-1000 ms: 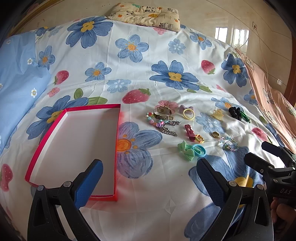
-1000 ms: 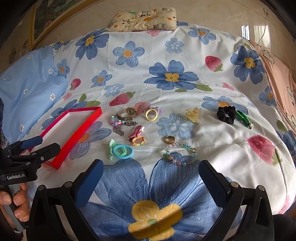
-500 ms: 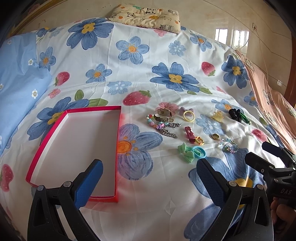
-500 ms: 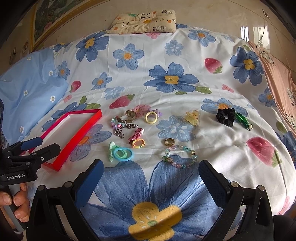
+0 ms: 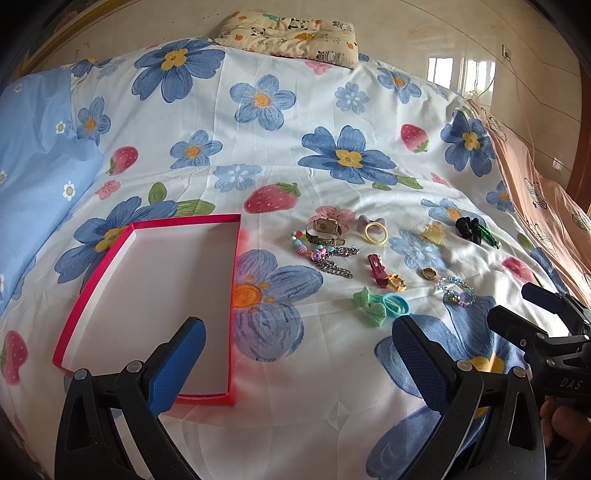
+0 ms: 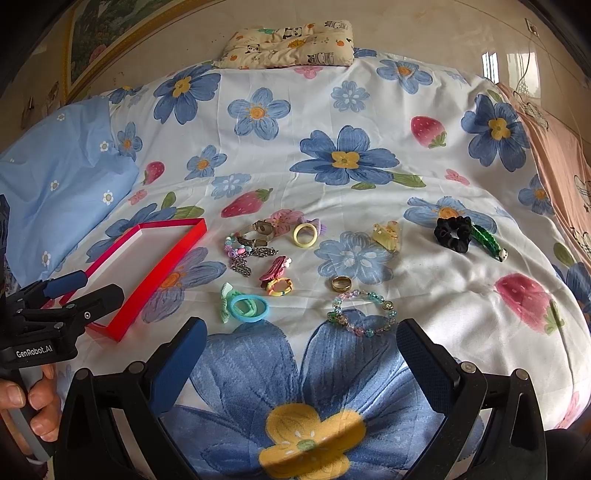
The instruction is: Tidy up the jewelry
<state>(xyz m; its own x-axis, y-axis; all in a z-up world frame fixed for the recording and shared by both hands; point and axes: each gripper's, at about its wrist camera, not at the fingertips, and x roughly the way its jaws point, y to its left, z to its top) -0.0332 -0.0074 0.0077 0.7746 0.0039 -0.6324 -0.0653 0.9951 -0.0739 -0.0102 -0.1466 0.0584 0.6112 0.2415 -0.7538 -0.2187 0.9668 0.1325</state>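
A shallow red-rimmed box point(image 5: 236, 266) with a white empty inside lies on the floral bedsheet at the left; it also shows in the right wrist view point(image 6: 173, 258). To its right lie several pieces: a watch point(image 5: 325, 227), a beaded chain point(image 5: 332, 258), a yellow ring point(image 6: 305, 235), a gold ring point(image 6: 341, 283), a bead bracelet point(image 6: 364, 312), a blue hair tie point(image 6: 248, 308) and a black scrunchie point(image 6: 452, 233). My left gripper point(image 5: 295, 358) is open and empty over the box's near corner. My right gripper point(image 6: 299, 365) is open and empty just before the bracelet.
A panda-print pillow point(image 5: 288, 33) lies at the bed's far end. A light blue pillow point(image 5: 37, 177) lies at the left. A pink blanket point(image 5: 546, 206) runs along the right edge. A yellow claw clip point(image 6: 388, 232) lies near the scrunchie.
Both grippers have drawn back and risen slightly, so the jewelry looks a little farther away. Nothing was touched or moved.
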